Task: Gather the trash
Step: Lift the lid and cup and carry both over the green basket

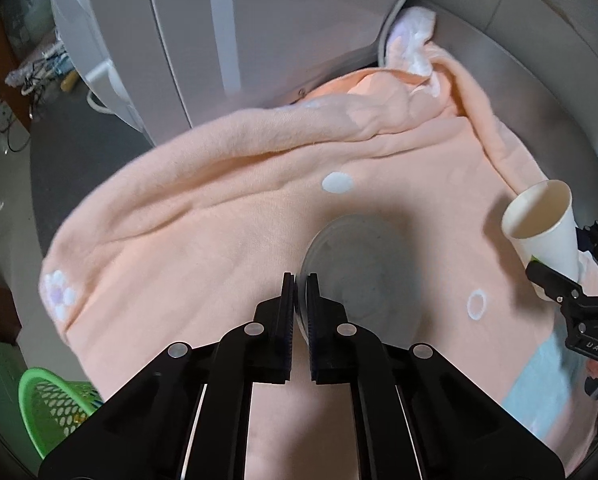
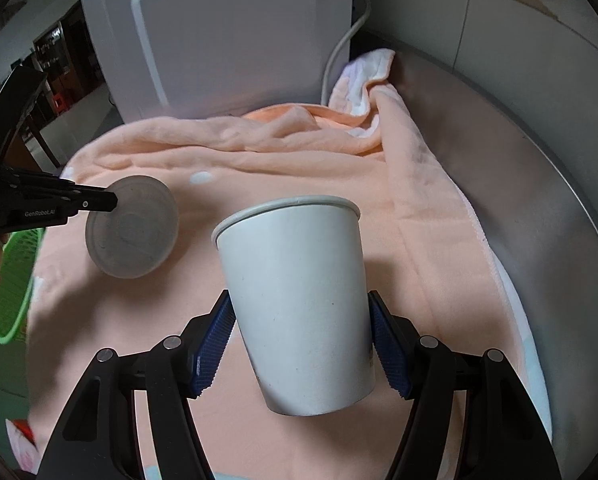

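The left tongs [image 1: 301, 280] pinch the rim of a round translucent plastic lid [image 1: 359, 276], and the right tongs [image 2: 303, 340] squeeze a white paper cup [image 2: 295, 300], both above the peach towel [image 2: 259, 148] covering the bench. Carry both level toward the green mesh basket [image 1: 47, 404] at the near left, keeping the thin lid from slipping. The basket's inside is cut off, and whether the cup is empty cannot be seen.

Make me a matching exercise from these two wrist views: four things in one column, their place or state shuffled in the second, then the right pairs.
1. paper cup
2. plastic lid
3. green basket
4. peach blanket

A. spread over the surface
B. pinched at its edge by the left gripper
C. at the left edge, beyond the blanket
D. clamped in the right gripper

Pairs: 1-D, 2-B, 3-C, 4-A
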A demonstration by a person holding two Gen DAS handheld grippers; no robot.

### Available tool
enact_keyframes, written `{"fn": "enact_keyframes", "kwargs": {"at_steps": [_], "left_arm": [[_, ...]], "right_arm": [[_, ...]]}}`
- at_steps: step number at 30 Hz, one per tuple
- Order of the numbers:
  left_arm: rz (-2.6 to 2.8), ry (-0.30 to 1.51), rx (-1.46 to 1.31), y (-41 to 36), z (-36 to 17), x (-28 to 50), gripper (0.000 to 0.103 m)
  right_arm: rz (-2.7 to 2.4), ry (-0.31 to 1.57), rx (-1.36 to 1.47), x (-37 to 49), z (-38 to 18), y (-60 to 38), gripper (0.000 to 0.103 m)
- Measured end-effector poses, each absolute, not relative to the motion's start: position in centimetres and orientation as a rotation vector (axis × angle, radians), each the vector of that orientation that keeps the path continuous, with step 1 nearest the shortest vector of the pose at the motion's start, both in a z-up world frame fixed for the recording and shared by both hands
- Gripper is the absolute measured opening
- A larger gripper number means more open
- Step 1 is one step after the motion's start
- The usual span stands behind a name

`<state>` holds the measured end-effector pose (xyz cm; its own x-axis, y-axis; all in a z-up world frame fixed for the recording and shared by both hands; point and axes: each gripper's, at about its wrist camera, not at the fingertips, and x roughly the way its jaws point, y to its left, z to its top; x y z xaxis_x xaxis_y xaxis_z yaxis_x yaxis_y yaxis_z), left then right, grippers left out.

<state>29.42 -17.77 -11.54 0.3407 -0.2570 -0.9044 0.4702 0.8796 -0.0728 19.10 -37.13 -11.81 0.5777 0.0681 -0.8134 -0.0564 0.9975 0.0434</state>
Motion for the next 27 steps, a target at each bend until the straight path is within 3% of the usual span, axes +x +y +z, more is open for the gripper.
{"fn": "enact_keyframes", "kwargs": {"at_steps": [14,27], "left_arm": [[-0.441,1.067,0.167,-12.0,-8.7,24.8,0.004],[-0.232,0.983,0.064,3.3,-5.0,19.4,0.004]], "right_arm": [[0.190,0.889,0.029,15.9,-9.6,-30.8,0.064],[0.411,0.868,-0.024,16.2,-8.6,-19.1,0.064]]}}
